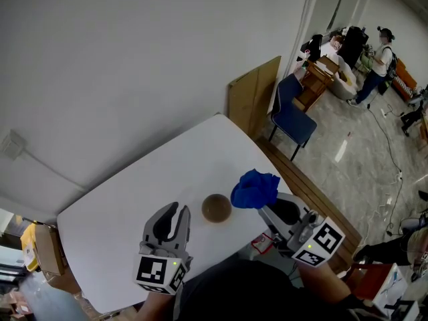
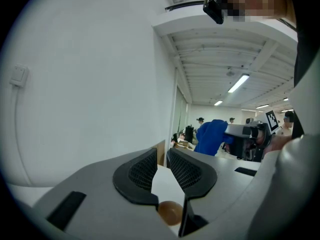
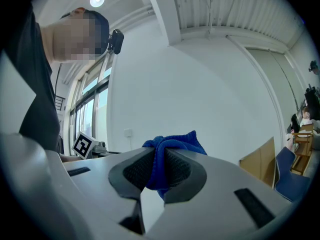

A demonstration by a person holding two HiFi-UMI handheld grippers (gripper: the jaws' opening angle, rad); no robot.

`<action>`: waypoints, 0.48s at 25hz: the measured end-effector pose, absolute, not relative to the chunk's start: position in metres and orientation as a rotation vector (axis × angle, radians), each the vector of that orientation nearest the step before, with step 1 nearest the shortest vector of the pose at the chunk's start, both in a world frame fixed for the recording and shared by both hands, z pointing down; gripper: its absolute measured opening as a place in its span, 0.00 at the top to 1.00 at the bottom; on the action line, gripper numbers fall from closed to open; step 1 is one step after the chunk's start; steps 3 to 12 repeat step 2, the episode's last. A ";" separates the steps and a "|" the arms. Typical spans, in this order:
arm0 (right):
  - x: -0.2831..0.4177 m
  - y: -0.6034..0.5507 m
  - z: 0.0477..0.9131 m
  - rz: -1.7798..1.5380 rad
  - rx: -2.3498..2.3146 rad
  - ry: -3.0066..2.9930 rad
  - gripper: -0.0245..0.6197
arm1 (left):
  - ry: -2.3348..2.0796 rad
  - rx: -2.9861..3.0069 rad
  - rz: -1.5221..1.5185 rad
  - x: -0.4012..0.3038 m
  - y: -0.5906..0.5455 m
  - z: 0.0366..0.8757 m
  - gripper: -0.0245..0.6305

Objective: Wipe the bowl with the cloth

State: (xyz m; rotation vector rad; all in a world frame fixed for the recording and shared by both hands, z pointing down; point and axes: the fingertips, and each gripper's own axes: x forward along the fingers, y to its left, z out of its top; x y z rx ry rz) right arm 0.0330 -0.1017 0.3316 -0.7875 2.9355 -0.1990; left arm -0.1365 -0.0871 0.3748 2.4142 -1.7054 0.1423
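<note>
Soft fuzzy cloth (image 1: 255,188); smooth bowl (image 1: 217,208)

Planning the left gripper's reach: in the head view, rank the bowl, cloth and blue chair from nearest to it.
1. Bowl, just right of the left gripper.
2. Cloth, in the right gripper.
3. Blue chair, beyond the table.

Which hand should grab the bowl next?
Probably left. The left gripper is empty, jaws apart, with the bowl just ahead of it. The right gripper is shut on the cloth.

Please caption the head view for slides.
Right tool holds blue cloth; brown bowl on white table beside open left tool.
</note>
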 end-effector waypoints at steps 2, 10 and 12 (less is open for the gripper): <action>0.032 -0.100 0.332 -0.201 -0.785 2.935 0.89 | -1.707 2.410 0.140 -0.137 -0.085 0.374 0.83; 0.032 -0.100 0.332 -0.201 -0.785 2.935 0.89 | -1.707 2.410 0.140 -0.137 -0.085 0.374 0.83; 0.032 -0.100 0.332 -0.201 -0.785 2.935 0.89 | -1.707 2.410 0.140 -0.137 -0.085 0.374 0.83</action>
